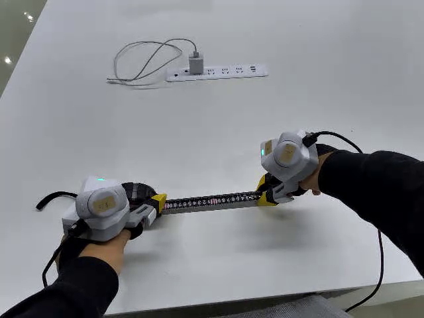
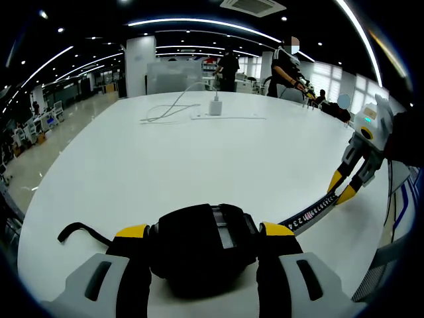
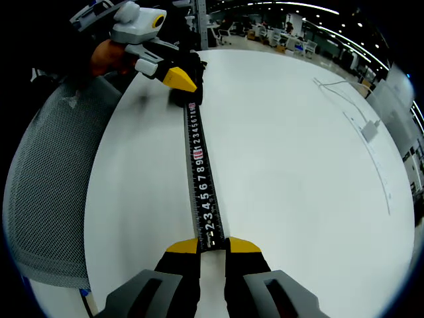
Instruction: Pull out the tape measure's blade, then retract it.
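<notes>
While the left gripper (image 1: pixel 154 207) clamps the black case (image 2: pixel 199 255), the right gripper (image 3: pixel 213 246) pinches the tip of the extended blade (image 1: pixel 212 201) on the table (image 1: pixel 218 258).

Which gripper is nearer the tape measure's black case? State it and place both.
Left. The left gripper clamps the case between its jaws; the right gripper is away at the far end of the pulled-out blade, pinching its tip.

The left gripper (image 1: pixel 154 207), at lower left of the head view, is clamped around the tape measure (image 1: pixel 136 192); the right gripper (image 1: pixel 266 196), at centre right, is pinched on the blade (image 1: pixel 212 201).
</notes>
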The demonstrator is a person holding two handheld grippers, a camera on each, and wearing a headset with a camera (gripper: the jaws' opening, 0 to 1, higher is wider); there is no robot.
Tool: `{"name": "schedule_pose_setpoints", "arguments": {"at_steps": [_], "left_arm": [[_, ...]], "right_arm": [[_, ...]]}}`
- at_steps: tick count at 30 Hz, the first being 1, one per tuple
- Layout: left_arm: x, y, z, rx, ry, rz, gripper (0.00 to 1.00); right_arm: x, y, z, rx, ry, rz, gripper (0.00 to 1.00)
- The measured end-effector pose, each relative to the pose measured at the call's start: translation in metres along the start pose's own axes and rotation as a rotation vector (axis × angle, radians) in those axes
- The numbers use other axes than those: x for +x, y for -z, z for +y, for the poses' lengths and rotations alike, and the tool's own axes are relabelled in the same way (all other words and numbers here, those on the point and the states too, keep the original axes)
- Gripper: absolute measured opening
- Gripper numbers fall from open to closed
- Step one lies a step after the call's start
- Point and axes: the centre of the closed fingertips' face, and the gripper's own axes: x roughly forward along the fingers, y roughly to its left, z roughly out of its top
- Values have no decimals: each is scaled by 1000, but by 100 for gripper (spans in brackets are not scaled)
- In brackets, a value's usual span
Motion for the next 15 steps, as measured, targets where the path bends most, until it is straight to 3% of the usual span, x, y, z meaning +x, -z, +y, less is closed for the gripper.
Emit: {"name": "schedule_pose_setpoints", "arguments": {"at_steps": [15], "left_arm": [[0,0,0,-1,-4,-2,60]], "right_arm": [[1,-2,0,7,9,0,9]]}}
